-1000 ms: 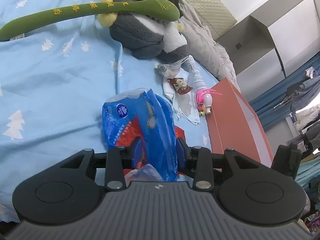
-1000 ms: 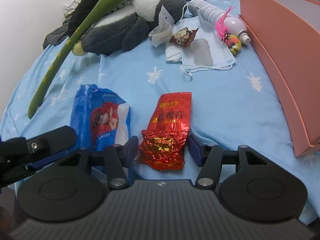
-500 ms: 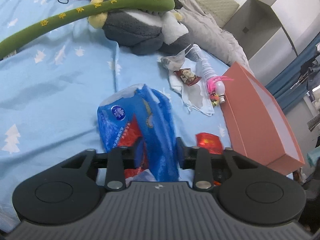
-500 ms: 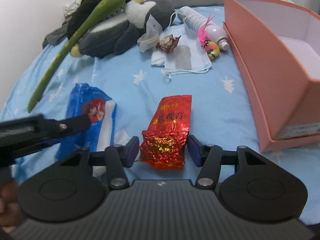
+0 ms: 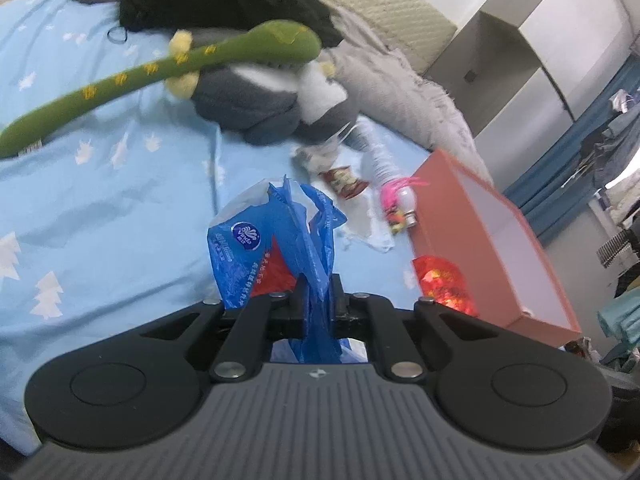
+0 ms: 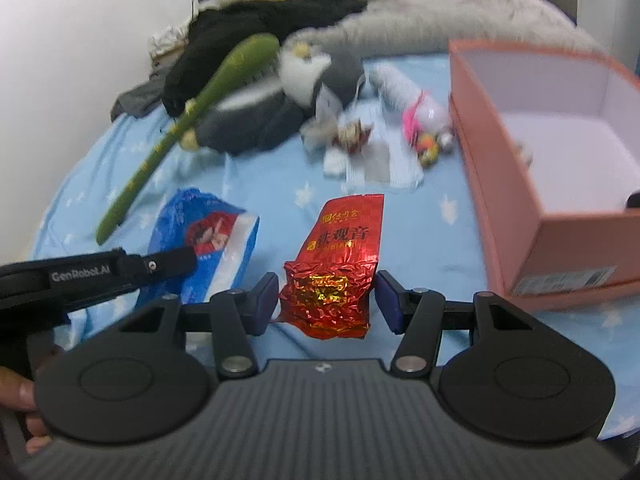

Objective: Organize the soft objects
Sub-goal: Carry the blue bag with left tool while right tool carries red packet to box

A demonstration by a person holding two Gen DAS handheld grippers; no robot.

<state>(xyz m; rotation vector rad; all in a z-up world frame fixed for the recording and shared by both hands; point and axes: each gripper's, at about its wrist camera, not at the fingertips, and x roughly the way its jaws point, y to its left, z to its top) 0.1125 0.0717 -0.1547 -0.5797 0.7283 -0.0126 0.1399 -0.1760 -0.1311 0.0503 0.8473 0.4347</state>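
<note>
A blue tissue pack hangs crumpled just above the light blue bedsheet. My left gripper is closing, and its jaws pinch the pack's plastic wrapper between them. The right wrist view shows the same pack, with a left finger lying across it. A red foil tea packet sits between the pads of my right gripper, shut on its crinkled lower end and held off the sheet. The left wrist view catches this packet beside the box.
An open salmon-pink box stands on the bed at the right. Farther back lie a grey plush penguin, a long green plush, black clothing, a face mask and a pink-feathered toy. A hand shows at the lower left.
The left jaws have closed in on the blue wrapper and the pack has lifted and bunched up. The right gripper has risen with the red packet, and the box's inside has come into view.
</note>
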